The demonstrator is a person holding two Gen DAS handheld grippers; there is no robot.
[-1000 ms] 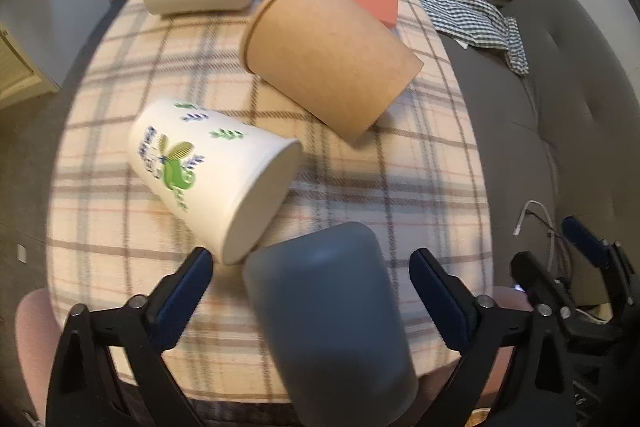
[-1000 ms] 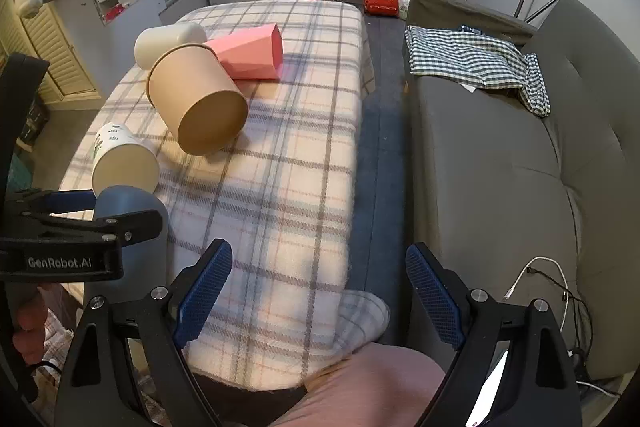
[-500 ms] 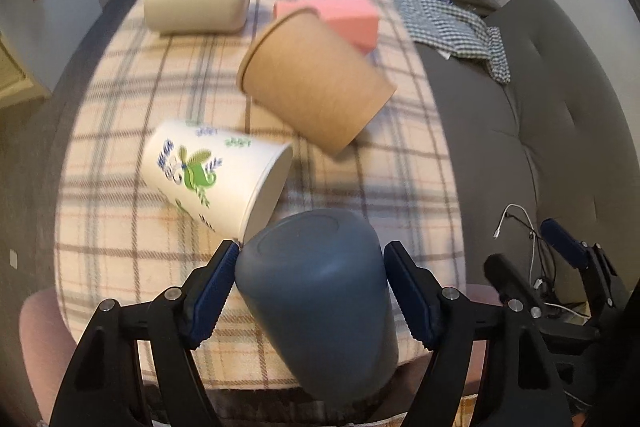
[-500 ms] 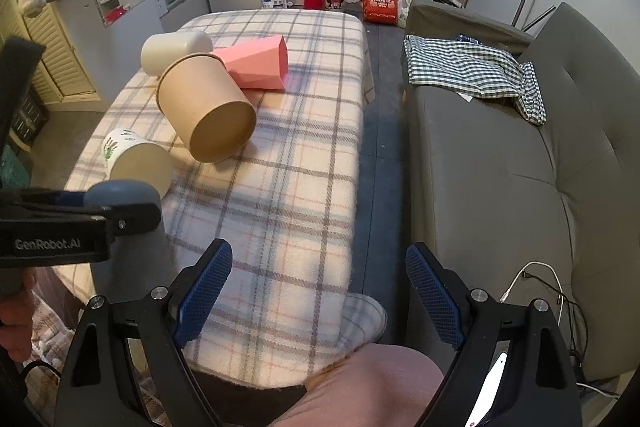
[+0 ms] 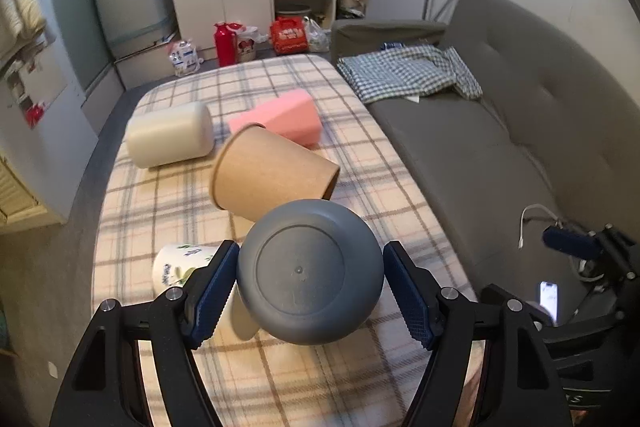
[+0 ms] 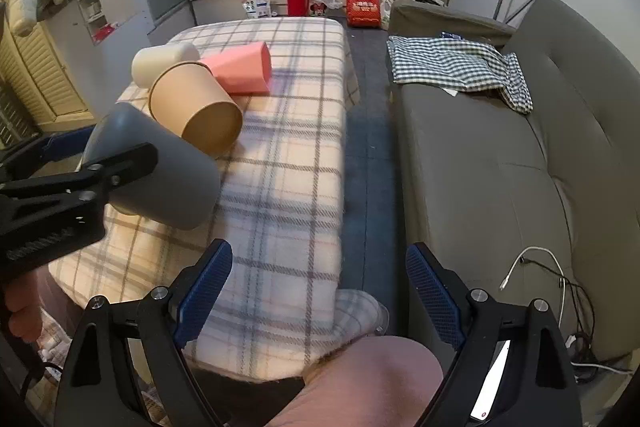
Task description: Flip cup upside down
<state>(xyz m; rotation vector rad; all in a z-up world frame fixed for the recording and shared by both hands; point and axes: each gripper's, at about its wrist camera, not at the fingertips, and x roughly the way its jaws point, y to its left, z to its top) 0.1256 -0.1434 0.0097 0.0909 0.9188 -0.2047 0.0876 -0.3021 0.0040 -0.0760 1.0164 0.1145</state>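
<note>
My left gripper (image 5: 310, 285) is shut on a grey-blue cup (image 5: 310, 271), lifted above the plaid table (image 5: 280, 379); its flat base faces the left wrist camera. In the right wrist view the same cup (image 6: 160, 173) is tilted on its side in the air, held by the left gripper (image 6: 100, 179). My right gripper (image 6: 318, 289) is open and empty over the table's near right corner.
On the table lie a brown paper cup (image 5: 268, 179), a white floral cup (image 5: 180, 267), a cream cup (image 5: 170, 135) and a pink cup (image 5: 280, 117), all on their sides. A grey sofa (image 6: 500, 167) with a checked cloth (image 6: 452, 61) stands right of the table.
The left gripper closed on the grey-blue cup, lifted it off the table and tipped it so its base faces the camera. The right gripper stayed put.
</note>
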